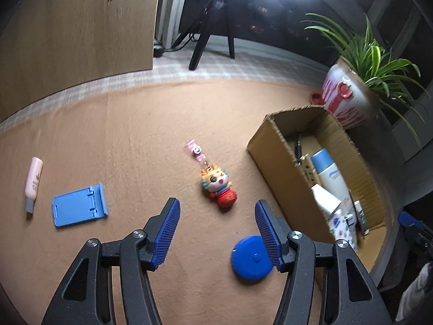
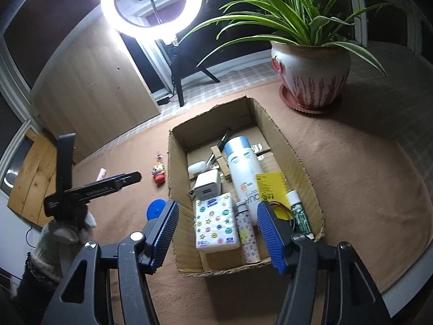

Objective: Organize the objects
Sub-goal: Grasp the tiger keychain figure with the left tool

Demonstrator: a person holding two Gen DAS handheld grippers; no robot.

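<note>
Both grippers, left (image 1: 217,231) and right (image 2: 217,233), gape wide with nothing in them. Landmark is the cardboard box (image 1: 273,159): dragon keychain (image 1: 217,187) and blue tape measure (image 1: 250,257) sit left of it, phone stand (image 1: 79,205) and pink tube (image 1: 33,182) farther left. Only the right view shows the tissue pack (image 2: 216,222) inside and the whole potted plant (image 2: 311,78) behind.
</note>
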